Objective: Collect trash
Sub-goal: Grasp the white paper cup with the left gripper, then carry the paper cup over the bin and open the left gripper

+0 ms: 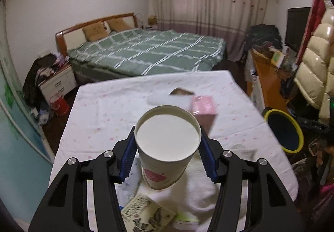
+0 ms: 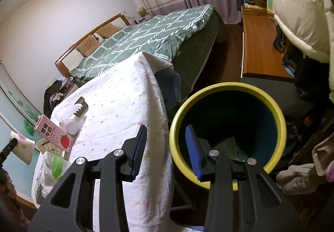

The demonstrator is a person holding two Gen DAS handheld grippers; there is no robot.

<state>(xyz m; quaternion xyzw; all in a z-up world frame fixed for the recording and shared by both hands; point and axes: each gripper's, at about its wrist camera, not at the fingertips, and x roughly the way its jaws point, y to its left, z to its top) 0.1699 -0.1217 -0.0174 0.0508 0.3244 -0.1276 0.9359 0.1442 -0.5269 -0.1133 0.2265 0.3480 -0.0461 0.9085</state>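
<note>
- The table (image 1: 108, 106), under a white cloth with pale dots, is cut off at the bottom of both views, so its near edge is hidden.
- The yellow-rimmed bin (image 2: 277, 119) stands on the floor just beside the table; crumpled green waste lies in it, mostly hidden behind the right gripper (image 2: 167, 148), whose blue pads stand apart with nothing between them, one over the cloth and one over the bin's mouth.
- The left gripper (image 1: 168, 148) is clamped on a paper cup (image 1: 167, 138), held above the table; a pink motif shows on its side, too partial to identify.
- The pink carton (image 2: 54, 134) on the table bears a strawberry picture and Chinese characters reading strawberry milk; in the left view it is blurred.
- A printed packet (image 1: 146, 211) below the cup carries writing too small to read.
</note>
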